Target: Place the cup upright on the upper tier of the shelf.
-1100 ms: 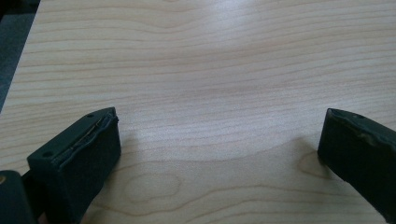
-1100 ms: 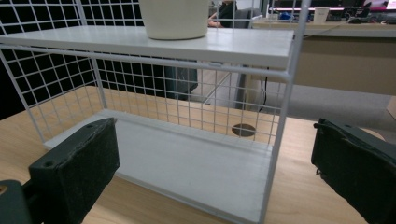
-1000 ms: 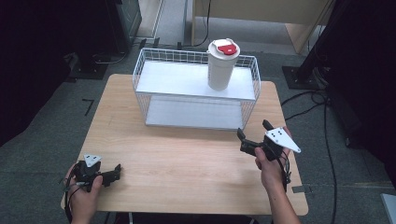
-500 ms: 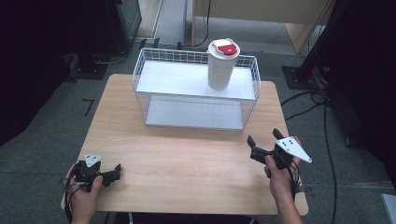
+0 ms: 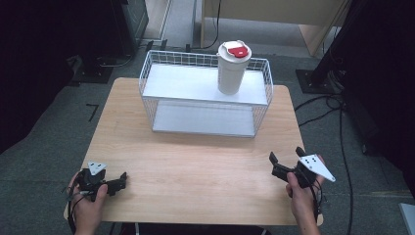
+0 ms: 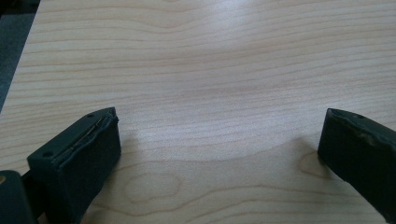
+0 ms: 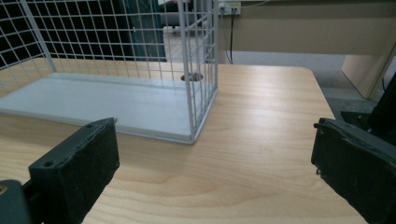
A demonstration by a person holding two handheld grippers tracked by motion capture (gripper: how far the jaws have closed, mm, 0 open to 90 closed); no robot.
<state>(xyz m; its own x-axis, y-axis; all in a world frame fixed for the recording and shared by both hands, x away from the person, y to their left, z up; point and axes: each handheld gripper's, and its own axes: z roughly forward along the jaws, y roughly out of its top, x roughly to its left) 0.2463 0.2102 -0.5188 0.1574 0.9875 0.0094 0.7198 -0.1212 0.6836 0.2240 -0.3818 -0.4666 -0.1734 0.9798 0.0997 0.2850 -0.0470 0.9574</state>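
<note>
The right claw (image 5: 284,164) hovers at the near right part of the worktop (image 5: 195,171), jaws spread wide and holding nothing; seen along its own jaws, the near right corner of the wire rack (image 7: 201,93) lies ahead and to the left, with bare wood in between. The left claw (image 5: 117,180) rests low at the near left corner, also released and empty, looking out over plain wood grain.

The cup (image 5: 233,68), white with a red patch on its lid, stands upright on the rack's top shelf (image 5: 186,83), well ahead of the right claw and higher than it, toward the shelf's right end.

By my reading this is a resting stage, with the cup set on the shelf and both hands drawn near the worktop's edge. If the cup is wanted next, the right claw would have to rise, travel forward and close around the cup's body.

The raised wire rim around the shelf stands in the way of a level approach, so coming down from above looks safer. The rack's lower shelf (image 7: 93,102) is bare.
</note>
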